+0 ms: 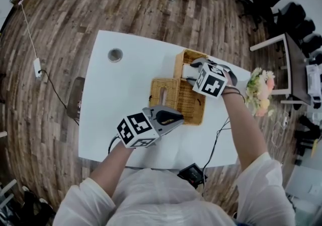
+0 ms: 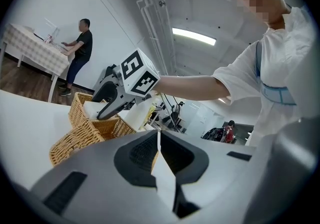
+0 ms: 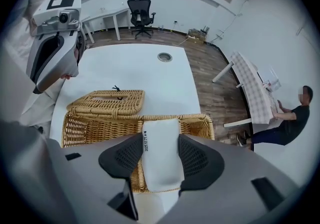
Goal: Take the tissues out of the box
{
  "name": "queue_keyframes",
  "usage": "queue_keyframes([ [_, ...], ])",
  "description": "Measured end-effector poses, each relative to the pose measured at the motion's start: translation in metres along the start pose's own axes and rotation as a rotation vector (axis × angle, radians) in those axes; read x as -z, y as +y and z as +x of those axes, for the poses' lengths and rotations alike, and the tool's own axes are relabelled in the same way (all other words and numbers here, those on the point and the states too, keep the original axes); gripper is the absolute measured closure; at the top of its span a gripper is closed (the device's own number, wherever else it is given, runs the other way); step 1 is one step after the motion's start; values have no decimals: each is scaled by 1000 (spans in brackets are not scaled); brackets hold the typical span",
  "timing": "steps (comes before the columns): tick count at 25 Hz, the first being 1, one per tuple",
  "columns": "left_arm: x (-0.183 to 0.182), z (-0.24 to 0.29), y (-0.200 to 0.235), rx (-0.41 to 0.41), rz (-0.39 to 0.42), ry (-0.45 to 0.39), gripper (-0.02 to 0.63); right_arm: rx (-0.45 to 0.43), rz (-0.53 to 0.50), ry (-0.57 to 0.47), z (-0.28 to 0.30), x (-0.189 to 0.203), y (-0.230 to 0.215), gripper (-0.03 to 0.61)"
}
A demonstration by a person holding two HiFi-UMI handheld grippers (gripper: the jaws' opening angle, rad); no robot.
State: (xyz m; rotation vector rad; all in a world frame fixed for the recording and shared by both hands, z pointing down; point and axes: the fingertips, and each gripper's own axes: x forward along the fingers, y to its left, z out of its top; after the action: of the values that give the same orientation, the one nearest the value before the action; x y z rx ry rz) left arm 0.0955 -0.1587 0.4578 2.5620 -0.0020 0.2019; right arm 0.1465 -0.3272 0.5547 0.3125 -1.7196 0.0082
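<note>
An open wicker box [image 1: 192, 106] stands on the white table [image 1: 121, 99], its slotted lid [image 1: 164, 92] folded flat to its left. My right gripper [image 1: 193, 73] hovers over the box's far end, shut on a white tissue pack [image 3: 159, 138] that is lifted above the box [image 3: 75, 129]. The lid [image 3: 107, 101] lies beyond it. My left gripper [image 1: 176, 118] is raised near the box's front left corner, shut and touching nothing. From the left gripper view, its jaws [image 2: 159, 138] meet, and the right gripper [image 2: 107, 106] holds the pack over the box [image 2: 95, 129].
A small round grey object [image 1: 115, 55] sits at the table's far left. A bunch of flowers [image 1: 259, 90] is at the right edge, and a black device [image 1: 192, 173] with cables at the front edge. A person [image 2: 80, 43] stands at a distant table. An office chair [image 3: 140, 11] is far off.
</note>
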Motion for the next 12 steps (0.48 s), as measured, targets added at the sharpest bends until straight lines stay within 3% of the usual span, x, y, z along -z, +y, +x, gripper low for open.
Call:
queue_keyframes([
  [12, 8, 5, -8, 9, -6, 14, 607, -2, 25, 11, 1, 2, 0, 356],
])
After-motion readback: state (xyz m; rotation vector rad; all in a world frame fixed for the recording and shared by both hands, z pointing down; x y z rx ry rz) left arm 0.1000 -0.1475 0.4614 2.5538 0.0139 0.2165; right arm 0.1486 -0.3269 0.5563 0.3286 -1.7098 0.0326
